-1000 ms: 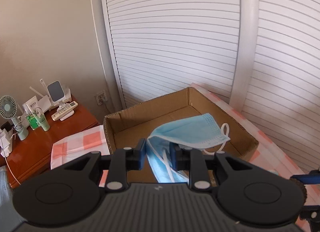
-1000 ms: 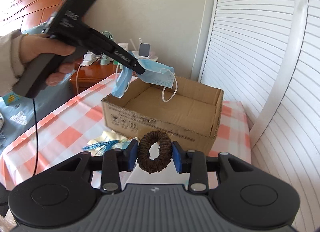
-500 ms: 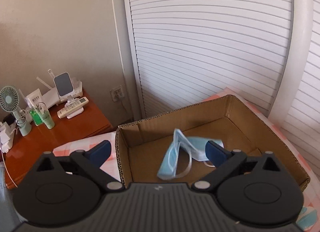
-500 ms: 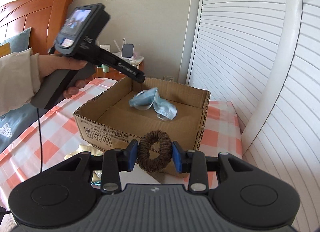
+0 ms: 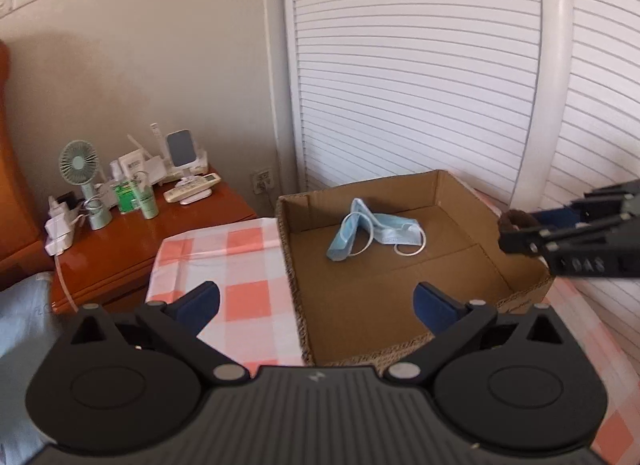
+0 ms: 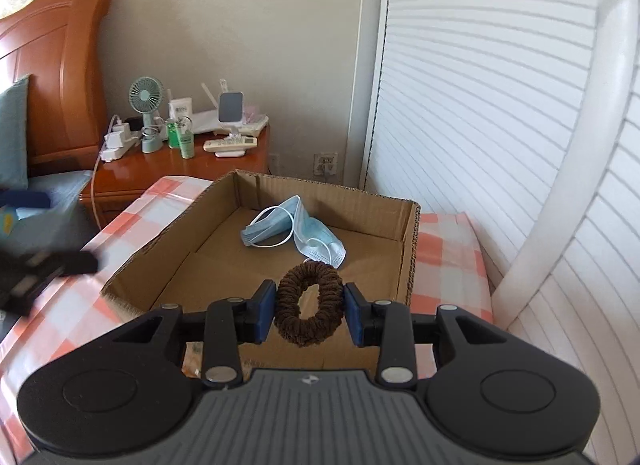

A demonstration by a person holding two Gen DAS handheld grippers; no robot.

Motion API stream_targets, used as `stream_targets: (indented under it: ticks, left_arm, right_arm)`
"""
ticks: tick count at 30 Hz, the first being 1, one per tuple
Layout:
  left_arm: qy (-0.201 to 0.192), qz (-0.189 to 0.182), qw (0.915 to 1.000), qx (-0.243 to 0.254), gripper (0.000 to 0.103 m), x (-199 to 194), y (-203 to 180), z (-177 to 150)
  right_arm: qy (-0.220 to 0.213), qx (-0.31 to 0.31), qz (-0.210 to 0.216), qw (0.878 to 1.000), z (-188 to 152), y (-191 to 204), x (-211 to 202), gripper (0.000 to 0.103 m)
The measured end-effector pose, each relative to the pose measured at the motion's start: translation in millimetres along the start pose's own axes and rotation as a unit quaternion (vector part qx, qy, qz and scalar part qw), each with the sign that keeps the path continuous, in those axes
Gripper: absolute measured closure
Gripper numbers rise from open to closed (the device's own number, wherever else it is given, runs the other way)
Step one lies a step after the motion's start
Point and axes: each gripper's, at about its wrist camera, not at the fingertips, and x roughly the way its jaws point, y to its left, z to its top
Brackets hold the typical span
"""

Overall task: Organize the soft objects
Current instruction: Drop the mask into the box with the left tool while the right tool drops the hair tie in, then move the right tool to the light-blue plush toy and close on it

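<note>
The left tool [image 5: 316, 305] stands with its blue pads spread wide and its jaws are opening, nothing between them; it hangs over the near left corner of the cardboard box [image 5: 516, 293]. The right tool [image 6: 309, 311] is clamped on a brown scrunchie [image 6: 310, 307], which stands upright between the two pads, just above the near wall of the box [image 6: 406, 233]. In the left wrist view the right tool [image 5: 520, 231] comes in from the right edge with the scrunchie [image 5: 518, 220] at its tip, over the right wall of the box. A blue face mask [image 6: 296, 233] lies crumpled on the box floor toward the far side, its white ear loops loose around it; the left wrist view shows the mask [image 5: 374, 231] there too. The box sits on a table covered by a pink-and-white checked cloth [image 5: 236, 261]. Beyond it, a wooden nightstand [image 6: 200, 165] carries a small green fan [image 6: 146, 99].
</note>
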Motion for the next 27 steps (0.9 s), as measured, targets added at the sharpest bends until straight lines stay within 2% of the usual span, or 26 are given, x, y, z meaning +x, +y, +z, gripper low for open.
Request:
stream_targets:
  ticks: [2, 6, 8, 9, 10, 12, 17, 27]
  left_arm:
    - [-0.007, 0.028, 0.9995, -0.012, 0.001, -16, 3, -15]
    - [0.000, 0.052, 0.9977, -0.043, 0.001, -35, 12, -42]
    - [0.005, 0.060, 0.9969, -0.052, 0.001, -40, 15, -53]
    - [0.005, 0.066, 0.9963, -0.055, 0.001, -42, 16, -58]
    - [0.004, 0.071, 0.9959, -0.055, 0.001, -44, 16, -62]
    - [0.010, 0.065, 0.9966, -0.051, 0.001, -46, 16, -68]
    - [0.016, 0.045, 0.9968, -0.063, 0.001, -54, 16, -74]
    - [-0.004, 0.019, 0.9986, -0.050, 0.001, -81, 4, -72]
  right_arm:
    - [0.011, 0.004, -0.007, 1.000, 13, 0, 24, 0.062]
    - [0.023, 0.028, -0.012, 0.999, 35, -3, 60, 0.061]
    - [0.019, 0.034, -0.007, 0.999, 43, -5, 74, 0.045]
    - [0.025, 0.037, -0.009, 0.999, 46, -5, 78, 0.022]
    - [0.028, 0.041, -0.015, 0.999, 47, -5, 80, 0.007]
    - [0.015, 0.039, -0.028, 0.999, 48, -3, 76, 0.000]
    - [0.028, 0.038, -0.018, 0.999, 39, 2, 52, 0.000]
    - [0.041, 0.053, -0.066, 0.996, -11, 4, -2, 0.000]
